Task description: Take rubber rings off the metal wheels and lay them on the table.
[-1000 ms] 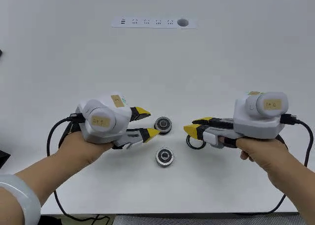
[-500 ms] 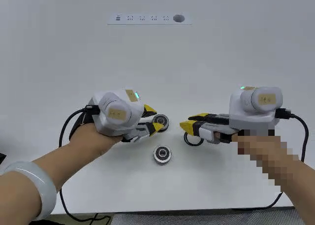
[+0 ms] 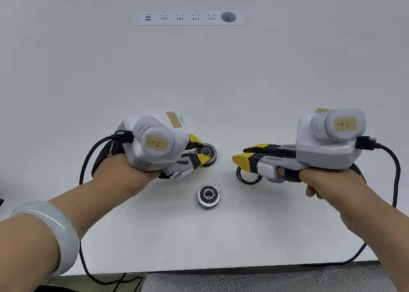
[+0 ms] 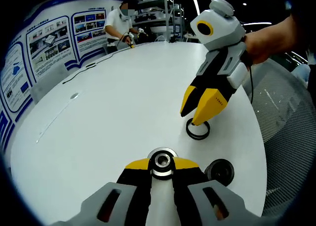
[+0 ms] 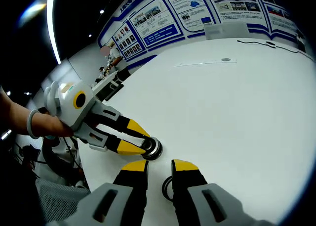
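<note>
While my left gripper (image 3: pixel 199 149) clamps the far wheel (image 3: pixel 208 154), my right gripper (image 3: pixel 245 156) hovers just beside it, rightward; jaws slightly apart, empty.

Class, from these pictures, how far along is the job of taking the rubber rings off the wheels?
Done: one rubber ring lies loose on the table, beneath the right hand-held gripper. In hand: the left hand-held gripper is shut on the far wheel; whether its ring is on is unclear. Left: the near wheel, dark-rimmed and so apparently ringed, sits untouched.
</note>
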`<state>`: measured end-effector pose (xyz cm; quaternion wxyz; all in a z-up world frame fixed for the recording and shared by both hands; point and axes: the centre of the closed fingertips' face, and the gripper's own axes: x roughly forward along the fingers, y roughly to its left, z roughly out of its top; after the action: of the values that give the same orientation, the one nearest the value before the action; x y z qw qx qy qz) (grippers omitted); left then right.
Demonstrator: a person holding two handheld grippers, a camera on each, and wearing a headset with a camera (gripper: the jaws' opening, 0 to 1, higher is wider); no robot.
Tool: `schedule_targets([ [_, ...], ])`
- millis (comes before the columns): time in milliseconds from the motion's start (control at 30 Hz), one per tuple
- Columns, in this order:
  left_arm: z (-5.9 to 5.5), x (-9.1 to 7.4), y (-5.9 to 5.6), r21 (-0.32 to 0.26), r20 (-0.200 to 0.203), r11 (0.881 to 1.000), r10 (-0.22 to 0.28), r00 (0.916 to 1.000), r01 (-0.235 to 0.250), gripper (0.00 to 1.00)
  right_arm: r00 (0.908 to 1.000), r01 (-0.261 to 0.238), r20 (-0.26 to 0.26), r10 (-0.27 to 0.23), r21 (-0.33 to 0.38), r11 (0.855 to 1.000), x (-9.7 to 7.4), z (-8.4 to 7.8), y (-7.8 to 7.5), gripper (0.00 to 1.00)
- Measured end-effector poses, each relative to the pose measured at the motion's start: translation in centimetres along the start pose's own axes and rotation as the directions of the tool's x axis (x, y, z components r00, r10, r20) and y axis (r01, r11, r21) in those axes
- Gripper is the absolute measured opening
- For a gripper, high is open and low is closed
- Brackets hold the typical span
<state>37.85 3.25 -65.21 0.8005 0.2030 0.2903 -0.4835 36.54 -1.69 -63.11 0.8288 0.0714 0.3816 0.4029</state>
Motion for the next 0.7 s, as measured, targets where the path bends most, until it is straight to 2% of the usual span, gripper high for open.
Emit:
schedule_targets([
  [433, 0.0, 0.0, -0.2, 0.026, -0.001, 1.0, -0.008, 1.0, 0.008, 0.13, 0.9993, -0.037, 0.002, 0.037, 0.05, 0.998, 1.8, 0.1, 0.9, 0.2],
  [700, -0.1, 0.0, -0.2, 0.022, 0.002, 1.0, -0.006, 1.0, 0.006, 0.13, 0.9984, -0.057, 0.007, 0.056, 0.09, 0.994, 2.7, 0.3, 1.1, 0.19],
])
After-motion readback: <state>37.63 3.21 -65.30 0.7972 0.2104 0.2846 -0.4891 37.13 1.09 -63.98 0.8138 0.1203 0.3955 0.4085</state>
